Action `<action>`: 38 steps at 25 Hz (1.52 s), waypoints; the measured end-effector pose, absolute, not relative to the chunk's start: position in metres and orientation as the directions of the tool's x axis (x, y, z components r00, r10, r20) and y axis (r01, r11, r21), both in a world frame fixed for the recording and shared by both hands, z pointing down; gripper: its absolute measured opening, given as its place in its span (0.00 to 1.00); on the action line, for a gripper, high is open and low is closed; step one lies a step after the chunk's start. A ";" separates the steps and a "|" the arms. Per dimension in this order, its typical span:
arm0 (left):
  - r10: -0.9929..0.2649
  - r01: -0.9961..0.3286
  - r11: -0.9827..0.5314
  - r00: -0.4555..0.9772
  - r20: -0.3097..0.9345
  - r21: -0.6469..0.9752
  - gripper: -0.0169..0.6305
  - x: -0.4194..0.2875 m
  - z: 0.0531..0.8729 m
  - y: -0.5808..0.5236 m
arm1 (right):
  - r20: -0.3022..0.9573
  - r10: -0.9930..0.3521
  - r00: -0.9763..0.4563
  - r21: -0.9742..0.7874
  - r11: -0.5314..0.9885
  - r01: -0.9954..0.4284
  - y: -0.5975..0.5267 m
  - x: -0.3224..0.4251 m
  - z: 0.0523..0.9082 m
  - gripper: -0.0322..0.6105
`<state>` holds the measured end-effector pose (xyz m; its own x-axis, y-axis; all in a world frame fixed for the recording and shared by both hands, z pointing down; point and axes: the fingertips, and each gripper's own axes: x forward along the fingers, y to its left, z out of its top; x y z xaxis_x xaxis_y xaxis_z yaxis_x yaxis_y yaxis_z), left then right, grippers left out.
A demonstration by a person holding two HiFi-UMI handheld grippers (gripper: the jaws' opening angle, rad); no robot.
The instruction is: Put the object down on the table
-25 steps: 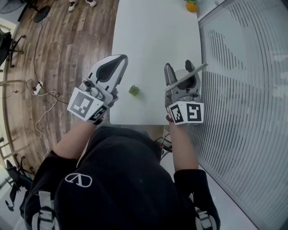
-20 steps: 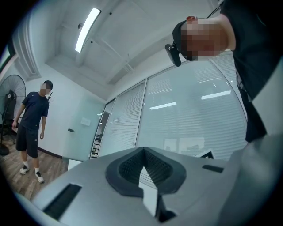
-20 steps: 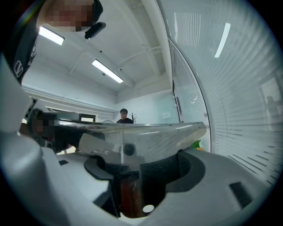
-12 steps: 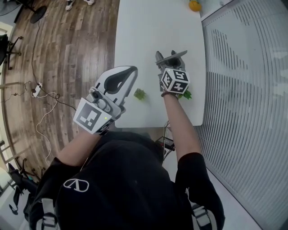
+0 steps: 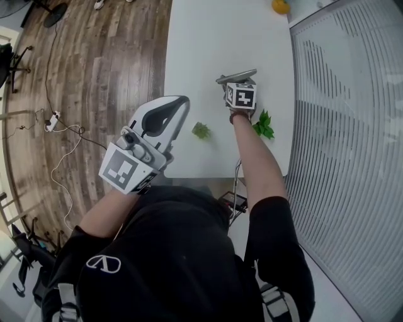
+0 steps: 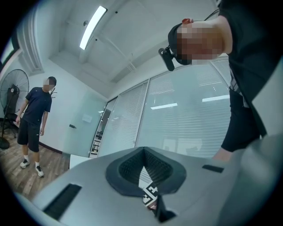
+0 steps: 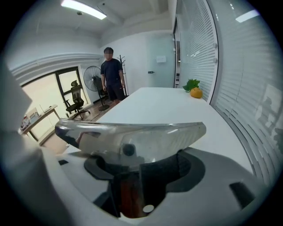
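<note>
My right gripper (image 5: 238, 83) is stretched out over the middle of the white table (image 5: 208, 44), shut on a shiny metal blade tool (image 5: 237, 75). In the right gripper view the blade (image 7: 132, 134) lies crosswise above the jaws. Its reddish-brown handle (image 7: 129, 194) sits between them. Whether the blade touches the table I cannot tell. My left gripper (image 5: 181, 102) hangs over the table's near left edge, jaws shut with nothing in them. In the left gripper view its tips (image 6: 143, 151) meet and point up at a glass wall.
A small green piece (image 5: 201, 130) lies on the table between the grippers. A leafy green sprig (image 5: 264, 124) lies beside my right forearm. An orange fruit (image 5: 281, 5) sits at the far end. A blinded glass wall (image 5: 346, 126) runs along the right. A person (image 7: 111, 75) and a fan (image 7: 92, 82) stand beyond the table.
My right gripper has moved forward, away from me, over the table with the blade tool in it. The left gripper has shifted slightly right and stays shut.
</note>
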<state>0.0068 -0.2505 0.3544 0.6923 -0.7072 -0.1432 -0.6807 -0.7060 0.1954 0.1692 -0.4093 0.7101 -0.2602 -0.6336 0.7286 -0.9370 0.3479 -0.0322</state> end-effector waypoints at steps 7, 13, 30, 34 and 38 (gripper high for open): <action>-0.700 -0.675 -0.710 0.707 -0.097 0.201 0.03 0.002 0.372 -0.243 | 0.801 -0.540 -0.258 -0.031 0.393 -0.919 -0.401 0.173 0.731 0.71; -0.695 -0.669 -0.715 0.712 -0.103 0.202 0.03 0.004 0.366 -0.246 | 0.827 -0.498 -0.260 -0.049 0.397 -0.916 -0.394 0.176 0.731 0.75; -0.694 -0.671 -0.719 0.704 -0.150 0.181 0.03 0.006 0.344 -0.251 | 0.430 -0.844 -0.320 0.007 0.357 -0.934 -0.386 0.172 0.552 0.46; -0.694 -0.673 -0.720 0.702 -0.160 0.169 0.03 0.006 0.340 -0.251 | 0.229 -0.907 -0.355 0.029 0.370 -0.928 -0.349 0.161 0.467 0.35; -0.697 -0.682 -0.717 0.692 -0.189 0.147 0.03 0.005 0.327 -0.253 | 0.084 -0.936 -0.342 0.041 0.346 -0.937 -0.305 0.168 0.405 0.27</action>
